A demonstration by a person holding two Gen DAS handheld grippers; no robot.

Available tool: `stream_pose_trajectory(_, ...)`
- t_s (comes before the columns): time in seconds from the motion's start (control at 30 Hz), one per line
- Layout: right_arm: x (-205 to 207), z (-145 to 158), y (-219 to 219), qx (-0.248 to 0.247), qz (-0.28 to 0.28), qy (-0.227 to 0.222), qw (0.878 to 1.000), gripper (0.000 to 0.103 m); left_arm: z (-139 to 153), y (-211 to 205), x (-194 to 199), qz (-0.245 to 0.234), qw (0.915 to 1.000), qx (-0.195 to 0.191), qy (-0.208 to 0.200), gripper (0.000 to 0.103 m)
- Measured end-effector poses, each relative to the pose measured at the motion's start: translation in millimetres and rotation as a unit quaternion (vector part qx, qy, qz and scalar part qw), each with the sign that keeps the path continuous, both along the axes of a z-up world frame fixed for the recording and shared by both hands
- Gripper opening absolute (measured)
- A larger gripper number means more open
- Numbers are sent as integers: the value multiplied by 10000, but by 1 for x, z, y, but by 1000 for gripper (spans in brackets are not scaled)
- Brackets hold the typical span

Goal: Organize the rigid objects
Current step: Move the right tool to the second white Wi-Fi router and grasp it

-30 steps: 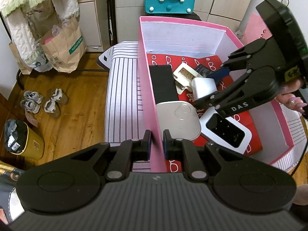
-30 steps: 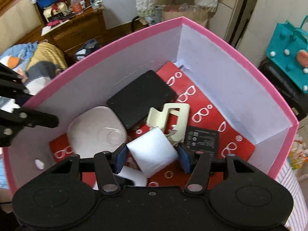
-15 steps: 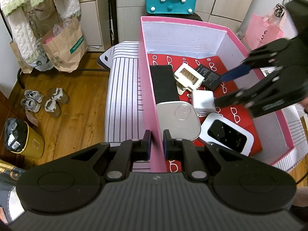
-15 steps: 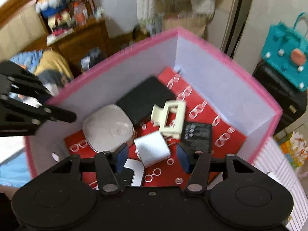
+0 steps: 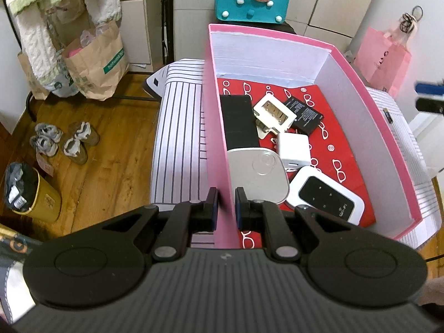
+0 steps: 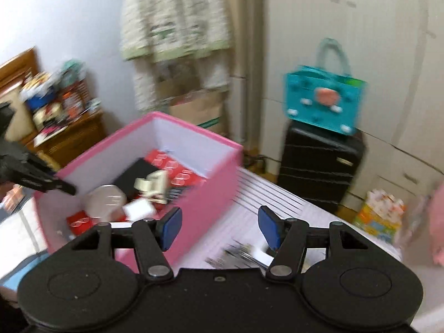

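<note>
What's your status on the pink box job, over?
Left gripper clamped on pink cardboard box wall. Right gripper empty, jaws just opened wider, outside the box. White square charger lies inside. Nothing in the way.

Your left wrist view sits tight over the pink box's [image 5: 360, 63] near wall, facing steeply down. Your right wrist view, blurred, stands farther off beside it. Both share the box interior.
</note>
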State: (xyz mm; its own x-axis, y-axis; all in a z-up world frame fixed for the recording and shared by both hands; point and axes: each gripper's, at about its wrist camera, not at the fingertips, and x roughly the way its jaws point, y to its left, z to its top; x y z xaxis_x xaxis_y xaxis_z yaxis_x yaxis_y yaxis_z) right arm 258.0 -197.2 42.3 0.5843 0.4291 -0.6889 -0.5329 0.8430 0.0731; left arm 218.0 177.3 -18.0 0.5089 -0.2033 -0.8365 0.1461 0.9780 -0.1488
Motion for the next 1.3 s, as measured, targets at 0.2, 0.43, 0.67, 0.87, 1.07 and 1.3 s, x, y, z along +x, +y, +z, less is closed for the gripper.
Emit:
stream_pose_trajectory(0.2,-16,-36,-39,140,-489,19,9987,77,-2,-1,-2,144,9999,-30,-25,11)
stream_pose_trajectory(0.43,-18,-69,-37,62,-563,-107,9983,78,-4,-3,-2,244,9997,20,-10,11)
stream_pose_trajectory(0.67,8,-89,-13,-192,-658,-176,9975,81,-4,-5,-1,173,9998,92,-16,11)
stream_pose_trajectory(0.87,68,-106,0,-494,-1381,795,9860,81,-4,-4,0,126,9999,86,-22,11)
stream_pose_trajectory(1.07,104,-115,15,-944,-1390,1383,9760,78,-4,-6,-1,54,9999,141,-24,11)
stream_pose_trajectory(1.3,111,-114,18,-1172,-1219,1568,9730,65,-3,-12,2,-173,9992,366,12,11)
